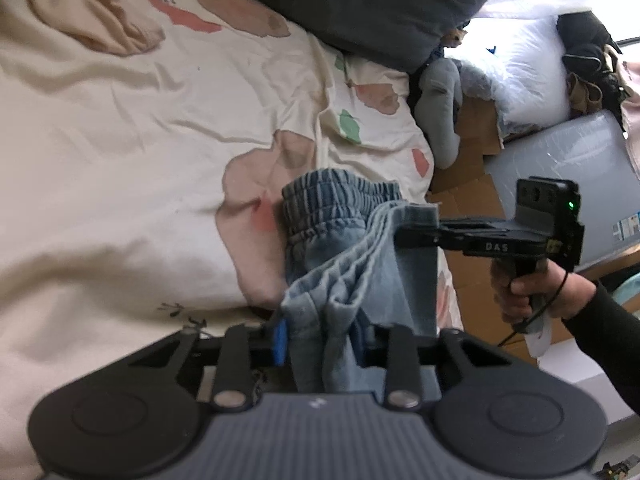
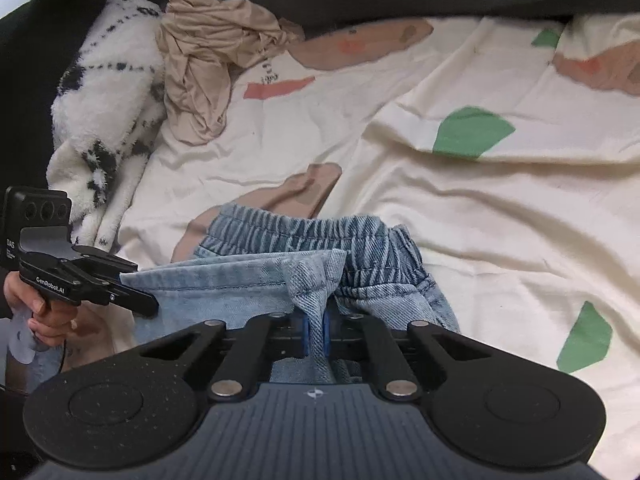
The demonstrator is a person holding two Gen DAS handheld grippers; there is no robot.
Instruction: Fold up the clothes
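Light blue denim trousers with an elastic waistband lie folded on the patterned cream bedsheet. At the bottom of the left wrist view, my left gripper is shut on a bunch of the denim's near edge, which fills the gap between the blue pads. A hand to the right holds my right gripper, clamped on the trousers' other corner. In the right wrist view, my right gripper pinches a denim fold tightly. My left gripper grips the hem at the left. The waistband rests just beyond.
A crumpled beige garment and a fluffy white throw with black marks lie at the far left of the bed. A dark pillow borders the far side. Beyond the bed's right edge are cardboard and a grey case.
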